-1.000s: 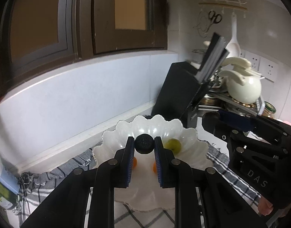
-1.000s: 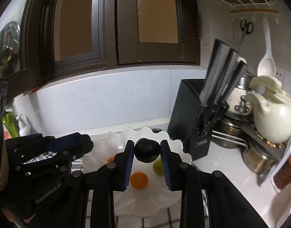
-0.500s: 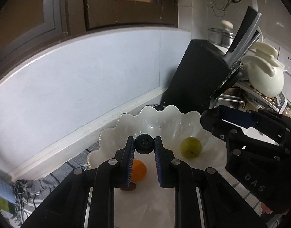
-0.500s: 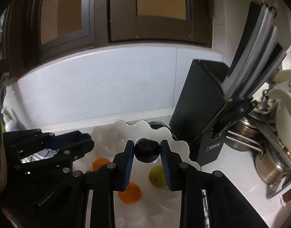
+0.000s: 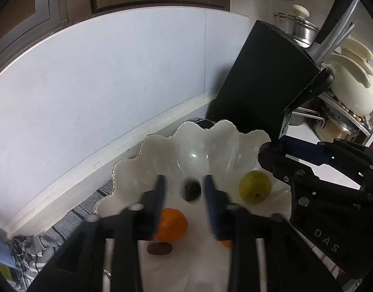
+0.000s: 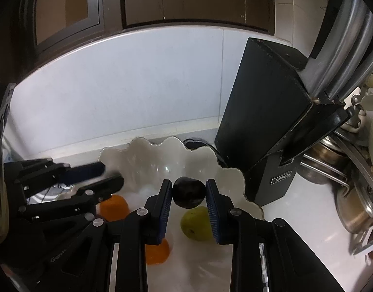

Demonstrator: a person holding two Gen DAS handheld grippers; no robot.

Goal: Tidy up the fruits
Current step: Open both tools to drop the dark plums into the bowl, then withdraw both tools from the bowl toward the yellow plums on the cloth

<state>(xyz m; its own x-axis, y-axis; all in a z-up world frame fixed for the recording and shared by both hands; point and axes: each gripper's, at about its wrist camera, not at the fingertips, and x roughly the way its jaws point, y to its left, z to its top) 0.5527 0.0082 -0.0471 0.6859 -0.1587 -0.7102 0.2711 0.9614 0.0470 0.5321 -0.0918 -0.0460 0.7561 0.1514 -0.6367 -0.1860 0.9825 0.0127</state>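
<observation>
Two dark round fruits over a white scalloped bowl (image 5: 210, 146) on the table. Left tongs (image 5: 185, 192) are opening, pads clear of a small, blurred dark fruit (image 5: 191, 191) between them. Right tongs (image 6: 189, 194) are clamped on a larger glossy dark plum (image 6: 188, 192). In the bowl: green fruit (image 6: 196, 223), oranges (image 5: 171, 223), a brown date (image 5: 159, 248). Black knife block (image 6: 266, 131) beside it reads "OPPEIN"; right tongs' housing reads "DAS".
</observation>
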